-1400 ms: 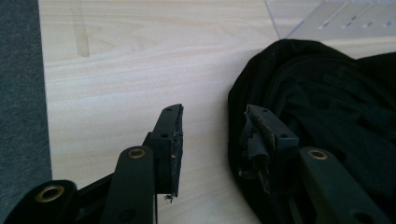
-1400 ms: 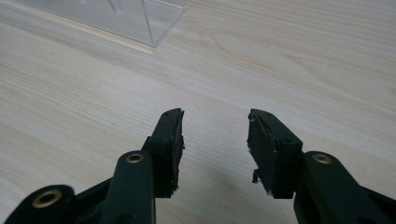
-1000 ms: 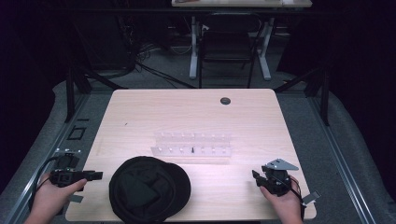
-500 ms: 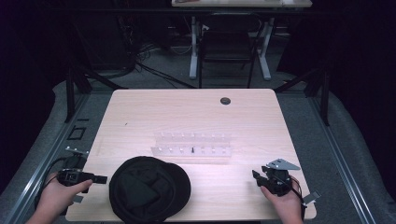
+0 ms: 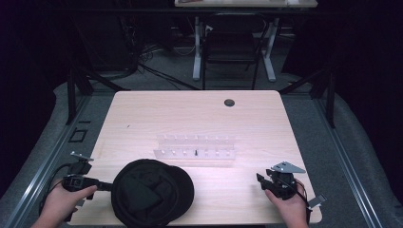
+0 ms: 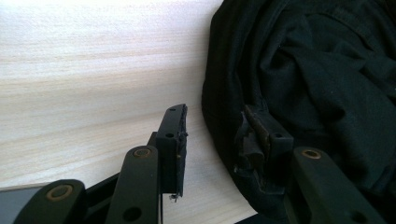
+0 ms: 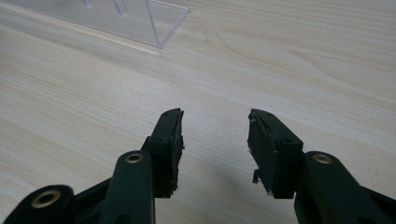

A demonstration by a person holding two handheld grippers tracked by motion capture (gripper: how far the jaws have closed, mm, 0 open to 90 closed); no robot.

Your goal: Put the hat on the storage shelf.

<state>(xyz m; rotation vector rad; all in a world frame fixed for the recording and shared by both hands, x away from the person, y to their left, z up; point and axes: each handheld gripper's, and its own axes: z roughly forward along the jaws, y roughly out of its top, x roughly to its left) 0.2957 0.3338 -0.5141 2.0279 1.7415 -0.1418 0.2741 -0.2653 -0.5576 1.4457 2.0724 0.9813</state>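
A crumpled black cloth [image 5: 152, 192] lies in a round heap at the front of the wooden table [image 5: 190, 114]. My left gripper [image 5: 107, 186] is at its left edge. In the left gripper view my gripper [image 6: 212, 126] has one jaw over bare wood and the other over the cloth [image 6: 317, 70]. The cloth's rim lies between the jaws. They have just been closing a little but stand apart, with no visible pinch. My right gripper [image 5: 261, 180] rests at the front right, and in its own view this gripper [image 7: 215, 126] is open over bare wood.
A clear plastic rack [image 5: 195, 147] with small pegs stands mid-table, and its corner [image 7: 154, 21] shows ahead of the right gripper. A dark round grommet [image 5: 229, 102] sits near the far edge. A chair and desk legs stand beyond the table.
My left gripper has slid right, from the table's left edge up to the rim of the black cloth. The right gripper has stayed where it was.
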